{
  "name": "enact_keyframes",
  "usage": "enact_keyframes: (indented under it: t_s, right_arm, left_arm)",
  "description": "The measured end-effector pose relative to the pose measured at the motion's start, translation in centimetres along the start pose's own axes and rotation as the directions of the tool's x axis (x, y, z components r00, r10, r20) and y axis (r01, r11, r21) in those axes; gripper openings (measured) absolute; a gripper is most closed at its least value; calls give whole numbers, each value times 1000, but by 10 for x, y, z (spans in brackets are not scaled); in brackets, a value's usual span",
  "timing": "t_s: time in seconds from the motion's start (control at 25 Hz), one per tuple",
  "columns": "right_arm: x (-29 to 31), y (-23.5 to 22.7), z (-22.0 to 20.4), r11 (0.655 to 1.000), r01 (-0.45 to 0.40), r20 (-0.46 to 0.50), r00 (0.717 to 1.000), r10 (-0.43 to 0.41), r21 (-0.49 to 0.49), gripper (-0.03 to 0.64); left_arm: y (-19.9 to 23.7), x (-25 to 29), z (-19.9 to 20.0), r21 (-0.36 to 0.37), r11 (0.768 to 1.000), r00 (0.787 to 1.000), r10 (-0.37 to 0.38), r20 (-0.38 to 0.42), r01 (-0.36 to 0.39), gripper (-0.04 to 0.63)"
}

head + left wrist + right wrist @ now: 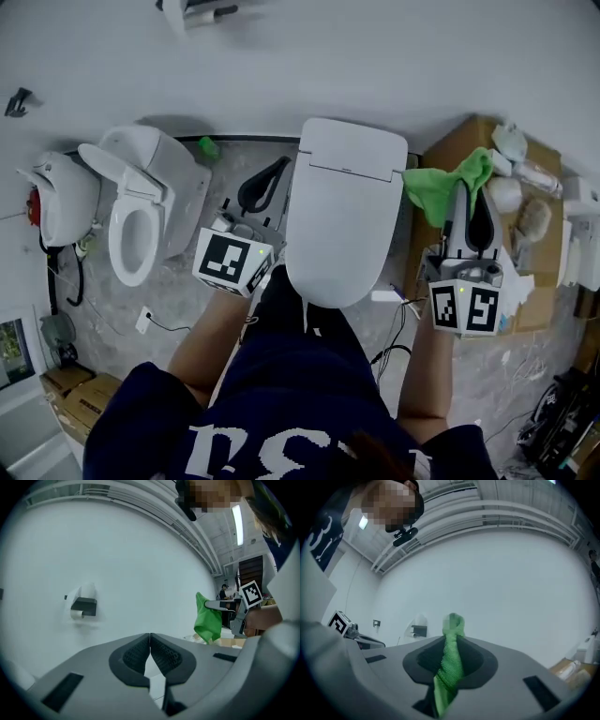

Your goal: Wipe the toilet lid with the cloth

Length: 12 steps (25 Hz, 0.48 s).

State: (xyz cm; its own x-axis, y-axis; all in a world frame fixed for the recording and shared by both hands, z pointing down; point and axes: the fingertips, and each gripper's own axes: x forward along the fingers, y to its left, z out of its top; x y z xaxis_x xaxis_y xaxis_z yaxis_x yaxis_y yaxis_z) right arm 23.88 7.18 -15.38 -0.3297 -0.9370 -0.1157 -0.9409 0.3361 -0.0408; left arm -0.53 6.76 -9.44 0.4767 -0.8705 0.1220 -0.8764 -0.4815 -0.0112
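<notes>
The white toilet with its lid [342,220] down stands in the middle of the head view. My right gripper [473,192] is to the right of the lid, over a cardboard box, shut on the green cloth [442,190], which hangs out to its left. In the right gripper view the cloth [450,667] is pinched between the jaws of that gripper [452,637] and sticks out past the tips. My left gripper [279,167] hovers by the lid's left edge, shut and empty; its tips [150,637] meet. From there the cloth [207,620] shows at the right.
A second toilet [141,211] with its seat raised stands on the left, with another white fixture [56,197] beyond it. The cardboard box [450,141] at the right carries bottles and brushes. A paper holder [83,606] hangs on the white wall. Cables lie on the floor.
</notes>
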Motion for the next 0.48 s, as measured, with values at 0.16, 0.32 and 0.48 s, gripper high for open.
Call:
enact_keyframes:
  t_s: [0.16, 0.32, 0.48]
  right_arm:
    - [-13, 1, 34, 1000, -23, 37, 999, 23, 1, 80]
    - [-29, 3, 54, 999, -32, 37, 999, 33, -40, 80]
    - [-37, 8, 67, 998, -33, 54, 998, 36, -55, 80]
  left_arm:
    - [-11, -13, 27, -4, 1000, 1000, 20, 11, -20, 21]
    - [-22, -24, 52, 3, 1000, 999, 28, 26, -28, 21]
    - [-27, -36, 72, 24, 999, 997, 37, 60, -39, 21]
